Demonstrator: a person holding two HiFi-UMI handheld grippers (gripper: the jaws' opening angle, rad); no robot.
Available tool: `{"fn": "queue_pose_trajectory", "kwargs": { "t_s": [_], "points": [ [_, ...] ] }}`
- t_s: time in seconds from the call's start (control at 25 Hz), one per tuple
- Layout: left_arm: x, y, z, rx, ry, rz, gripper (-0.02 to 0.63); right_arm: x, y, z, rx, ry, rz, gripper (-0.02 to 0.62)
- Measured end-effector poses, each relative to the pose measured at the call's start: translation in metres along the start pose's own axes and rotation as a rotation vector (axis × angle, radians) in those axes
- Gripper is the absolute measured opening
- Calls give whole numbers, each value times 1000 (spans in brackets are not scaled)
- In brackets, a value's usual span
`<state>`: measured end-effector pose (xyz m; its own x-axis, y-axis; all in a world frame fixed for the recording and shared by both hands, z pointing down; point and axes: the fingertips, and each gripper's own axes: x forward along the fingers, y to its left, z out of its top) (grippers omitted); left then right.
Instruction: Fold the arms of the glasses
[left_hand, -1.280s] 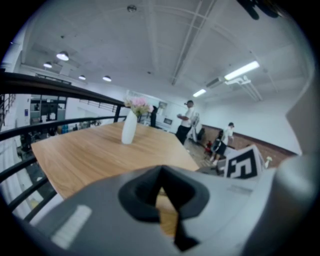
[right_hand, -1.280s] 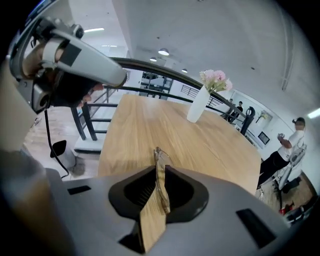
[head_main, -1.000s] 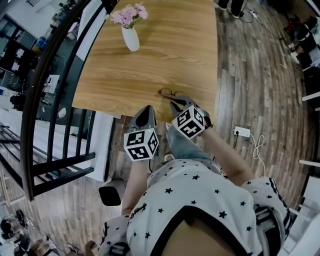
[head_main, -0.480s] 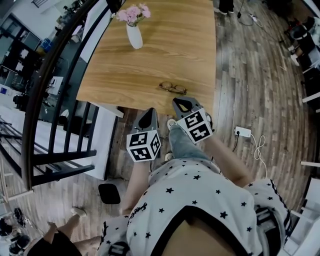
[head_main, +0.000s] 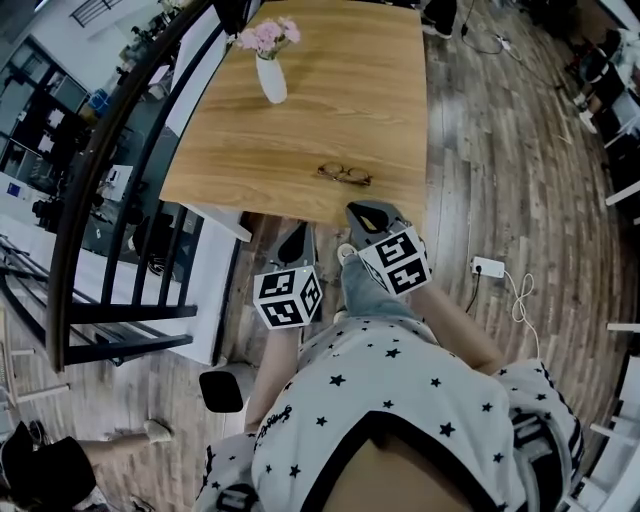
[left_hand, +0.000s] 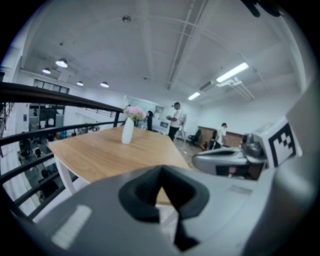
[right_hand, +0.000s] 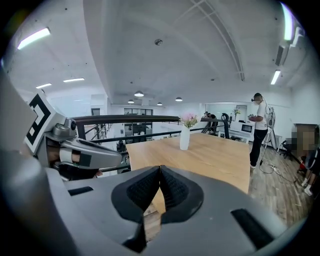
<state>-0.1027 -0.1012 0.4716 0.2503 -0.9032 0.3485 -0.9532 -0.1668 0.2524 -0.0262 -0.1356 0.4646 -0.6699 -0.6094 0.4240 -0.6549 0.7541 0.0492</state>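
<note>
Head view: glasses (head_main: 345, 175) lying on worktop (head_main: 290, 125) by its near edge. You are holding left gripper (head_main: 297, 234) and right gripper (head_main: 363, 211) short of that edge, jaws clenched, empty. Risk: closed jaws shoving glasses off.

This looks like a big open office. A long wooden table (head_main: 300, 130) with a vase of pink flowers (head_main: 270, 78) stands at twelve o'clock. A black railing (head_main: 100, 200) curves by at nine o'clock. Plank floor (head_main: 500, 160) lies at three o'clock. Strip lights (right_hand: 34, 37) shine on the white ceiling, and a person (right_hand: 259, 131) stands far back.
</note>
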Motion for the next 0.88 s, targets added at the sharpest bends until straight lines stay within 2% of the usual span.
{"fn": "queue_pose_trajectory", "kwargs": {
  "t_s": [0.88],
  "points": [
    [-3, -3, -1, 0, -10, -14, 6, -8, 4, 7, 29, -59, 3, 15]
  ]
}}
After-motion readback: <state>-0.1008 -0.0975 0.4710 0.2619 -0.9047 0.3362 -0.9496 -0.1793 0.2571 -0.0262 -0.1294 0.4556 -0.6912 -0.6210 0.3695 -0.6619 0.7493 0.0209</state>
